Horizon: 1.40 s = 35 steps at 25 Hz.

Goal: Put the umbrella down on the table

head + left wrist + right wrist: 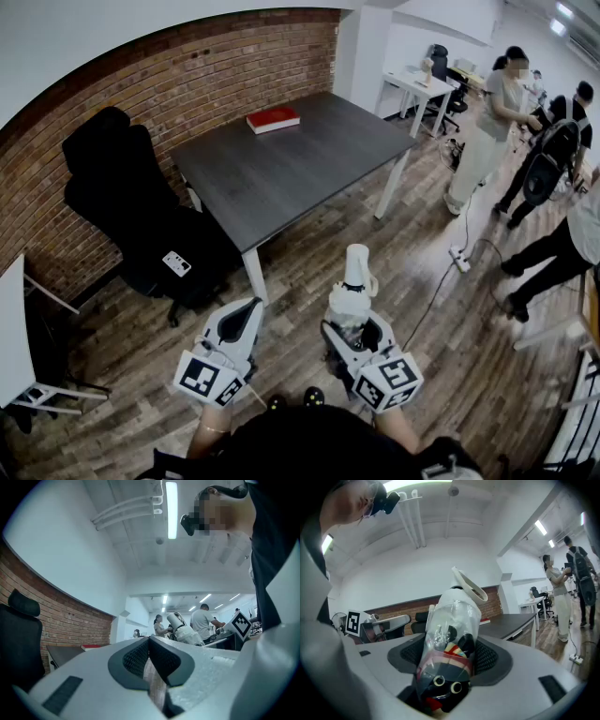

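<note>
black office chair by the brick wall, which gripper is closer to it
Left. The left gripper, shut and empty, is just right of the black office chair in the head view; the right gripper, clamping the plastic-wrapped white-handled umbrella, is beyond it, farther away.

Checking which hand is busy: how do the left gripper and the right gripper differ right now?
The left gripper is shut on nothing; the right gripper is clamped, jaws wide, on a plastic-wrapped folded umbrella. The left gripper ends in a bare closed tip; from the right gripper the umbrella's white end juts ahead. Both bear a marker cube.
</note>
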{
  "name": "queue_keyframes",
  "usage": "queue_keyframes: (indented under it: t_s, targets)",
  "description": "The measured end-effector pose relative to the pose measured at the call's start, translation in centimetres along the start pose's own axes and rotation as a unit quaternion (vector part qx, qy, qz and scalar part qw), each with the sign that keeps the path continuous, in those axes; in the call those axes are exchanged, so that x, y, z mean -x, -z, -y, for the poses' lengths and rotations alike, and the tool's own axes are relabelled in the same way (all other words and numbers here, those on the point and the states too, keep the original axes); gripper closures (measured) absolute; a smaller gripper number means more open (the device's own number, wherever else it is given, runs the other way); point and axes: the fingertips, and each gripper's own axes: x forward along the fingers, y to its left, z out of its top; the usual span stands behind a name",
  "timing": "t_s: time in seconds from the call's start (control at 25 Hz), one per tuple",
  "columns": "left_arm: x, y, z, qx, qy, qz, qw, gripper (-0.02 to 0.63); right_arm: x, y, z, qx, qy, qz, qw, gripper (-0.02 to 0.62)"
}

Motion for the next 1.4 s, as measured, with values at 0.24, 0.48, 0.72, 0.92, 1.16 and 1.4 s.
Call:
queue_keyframes:
  t_s: [0.24, 0.48, 0.72, 0.92, 1.16, 1.4]
  targets:
    - [-0.1, 0.3, -0.5, -0.002, -0.003, -0.001, 1.0, 0.609, -0.5, 0.3, 0.3, -0.001, 0.0, -0.002, 1.0, 0.308]
    - [-0.1, 0.5, -0.7, -0.003, -0.005, -0.002, 1.0, 0.609, -0.5, 0.7, 0.5, -0.004, 0.002, -0.003, 1.0, 0.308]
    - [-0.6, 0.8, -1.0, -0.004, -0.009, -0.006, 0.9999, 0.609, -0.8, 0.7, 1.4, -0.017, 0.005, -0.002, 1.0, 0.308]
    - [-0.9, 1.1, -1.4, -0.003, -0.015, -0.013, 0.9998, 0.609, -1.3, 0.6, 2.3, -0.023, 0.005, -0.01, 1.0, 0.308]
    - [-1.6, 0.8, -1.5, -0.015, -0.025, -0.014, 0.9995, 0.609, -2.1, 0.2, 3.3, -0.026, -0.006, -0.007, 1.0, 0.307]
    - [-2.3, 0.5, -1.5, -0.027, -0.046, -0.011, 0.9985, 0.609, -2.8, -0.4, 4.6, -0.026, -0.023, -0.004, 0.999, 0.307]
